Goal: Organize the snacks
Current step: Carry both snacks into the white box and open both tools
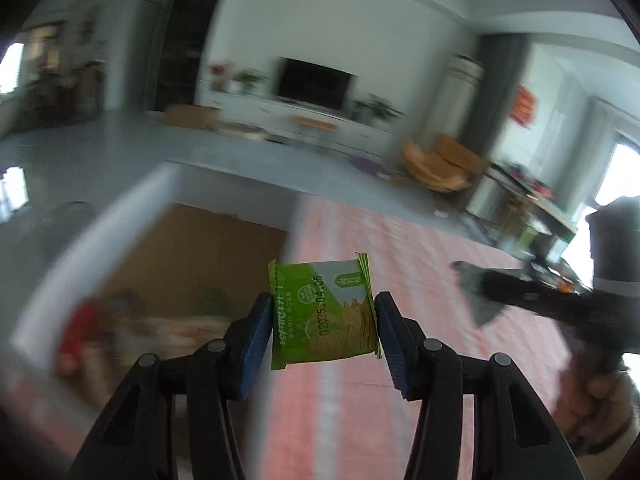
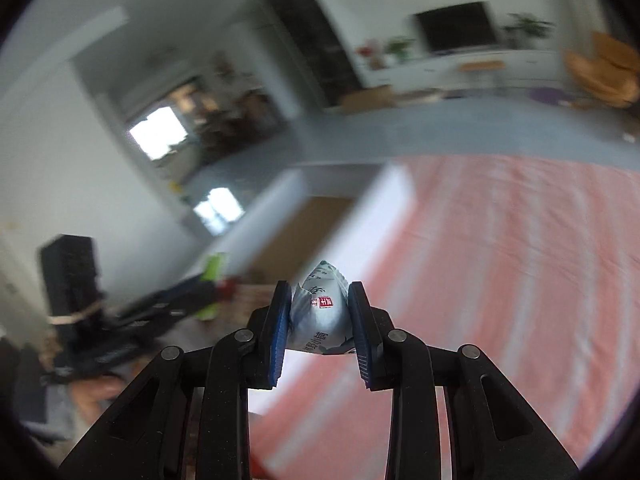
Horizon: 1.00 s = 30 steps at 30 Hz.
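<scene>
Left gripper is clamping a green cracker packet flat between its blue pads, both pads pressing on the packet's side edges. Packet is sitting upright in the air over the pink striped cloth, just beside the box wall. Box is white outside, brown inside, and is lying at the cloth's left edge; contents are blurred, only red and green patches are showing.

Right gripper is pinching a pale blue packet with a red label, fingers narrow, packet bulging between the pads. It is also hanging over the cloth, near the box corner.

Right gripper is showing in the left view at the right, a hand gripping its handle. Both views are motion-blurred.
</scene>
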Each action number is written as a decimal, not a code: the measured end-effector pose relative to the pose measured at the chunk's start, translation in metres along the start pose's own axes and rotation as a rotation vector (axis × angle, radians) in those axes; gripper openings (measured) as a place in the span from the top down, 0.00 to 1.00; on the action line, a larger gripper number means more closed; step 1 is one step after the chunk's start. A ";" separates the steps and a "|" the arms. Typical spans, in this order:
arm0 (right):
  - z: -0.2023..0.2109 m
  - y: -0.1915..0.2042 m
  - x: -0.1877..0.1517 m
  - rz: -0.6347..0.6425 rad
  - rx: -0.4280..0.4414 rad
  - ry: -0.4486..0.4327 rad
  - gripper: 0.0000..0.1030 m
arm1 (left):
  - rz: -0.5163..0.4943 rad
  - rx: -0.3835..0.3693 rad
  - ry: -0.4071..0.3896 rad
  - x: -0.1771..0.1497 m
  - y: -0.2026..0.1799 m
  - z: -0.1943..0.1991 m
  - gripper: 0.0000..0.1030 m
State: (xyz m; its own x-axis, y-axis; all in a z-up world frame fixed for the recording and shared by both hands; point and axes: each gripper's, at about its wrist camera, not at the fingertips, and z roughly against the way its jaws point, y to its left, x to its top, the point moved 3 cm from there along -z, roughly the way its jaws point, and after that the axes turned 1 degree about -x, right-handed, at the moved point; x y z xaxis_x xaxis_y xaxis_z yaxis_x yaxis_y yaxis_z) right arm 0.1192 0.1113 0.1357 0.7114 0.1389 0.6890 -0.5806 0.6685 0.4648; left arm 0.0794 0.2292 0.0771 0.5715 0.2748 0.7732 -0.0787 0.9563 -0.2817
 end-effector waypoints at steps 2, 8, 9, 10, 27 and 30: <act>-0.032 0.031 0.006 0.023 0.058 0.039 0.70 | 0.018 0.117 0.001 0.001 0.035 0.007 0.50; -0.115 0.079 -0.015 0.091 0.077 0.199 0.50 | 0.053 0.366 0.066 -0.024 0.111 0.013 0.39; -0.120 0.082 -0.020 0.097 0.078 0.213 0.46 | 0.058 0.372 0.075 -0.029 0.115 0.014 0.35; -0.122 0.083 -0.023 0.108 0.077 0.216 0.40 | 0.055 0.377 0.074 -0.034 0.115 0.015 0.27; -0.098 0.078 -0.033 0.232 -0.145 0.168 0.29 | 0.126 0.529 -0.091 -0.030 0.110 0.032 0.00; -0.100 0.080 -0.036 0.244 -0.156 0.174 0.29 | 0.073 0.604 -0.081 -0.030 0.109 0.033 0.00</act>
State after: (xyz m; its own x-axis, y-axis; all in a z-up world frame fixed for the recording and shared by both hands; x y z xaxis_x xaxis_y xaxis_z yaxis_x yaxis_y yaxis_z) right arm 0.0870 0.2325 0.0928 0.6233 0.4226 0.6579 -0.6844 0.7018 0.1977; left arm 0.0262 0.3280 0.0419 0.4852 0.3257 0.8114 -0.5776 0.8162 0.0177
